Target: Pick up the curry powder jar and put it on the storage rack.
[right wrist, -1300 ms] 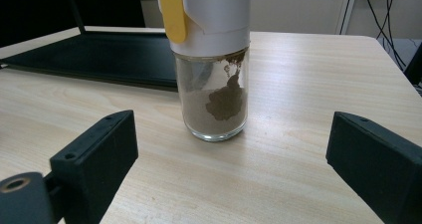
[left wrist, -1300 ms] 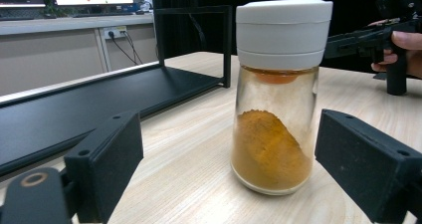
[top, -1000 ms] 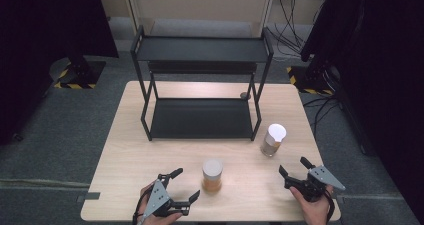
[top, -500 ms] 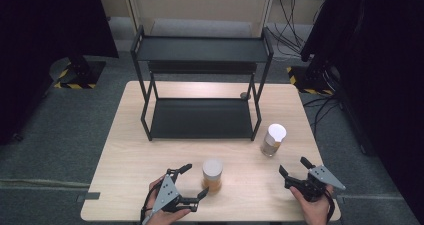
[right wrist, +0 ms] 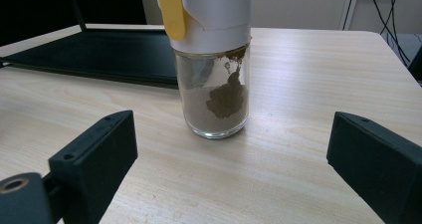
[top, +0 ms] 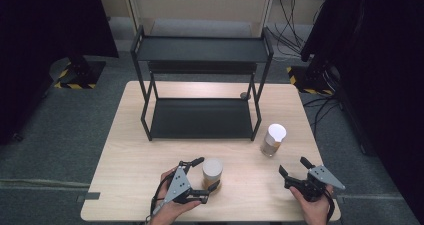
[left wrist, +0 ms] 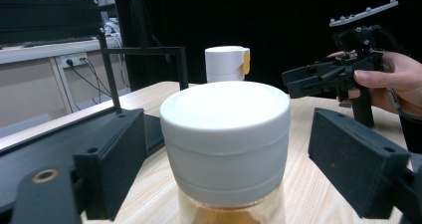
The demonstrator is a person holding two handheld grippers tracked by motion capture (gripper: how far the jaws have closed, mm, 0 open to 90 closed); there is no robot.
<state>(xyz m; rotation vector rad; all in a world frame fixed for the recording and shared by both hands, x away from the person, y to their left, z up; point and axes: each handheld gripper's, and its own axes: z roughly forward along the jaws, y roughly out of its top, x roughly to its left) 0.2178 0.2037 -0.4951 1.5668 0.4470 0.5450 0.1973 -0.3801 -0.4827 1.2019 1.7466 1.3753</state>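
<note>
Left gripper (top: 206,175) at the near edge of the table (top: 130,160), jaws spread wide with the near jar (top: 212,172) standing between them; in the left gripper view the white lid (left wrist: 226,129) sits centred between both pads (left wrist: 117,159), a clear gap each side, nothing clamped yet. The straddle looks like the set-up for a squeeze on the lid or just under it, amber contents showing below. Right gripper (top: 295,171) rests low at the near right, jaws also wide apart and empty, aimed at the second jar (top: 273,139), which stands well apart ahead of it. That jar (right wrist: 215,79) is clear glass, part-filled with brown powder, under a white cap with a yellow tab; upright, untouched. Farther back, the black two-tier rack (top: 200,90) spans the table's middle, both shelves bare, open front facing the person, probably where the jars are bound. Behind it, a wall with cables (top: 292,15).
</note>
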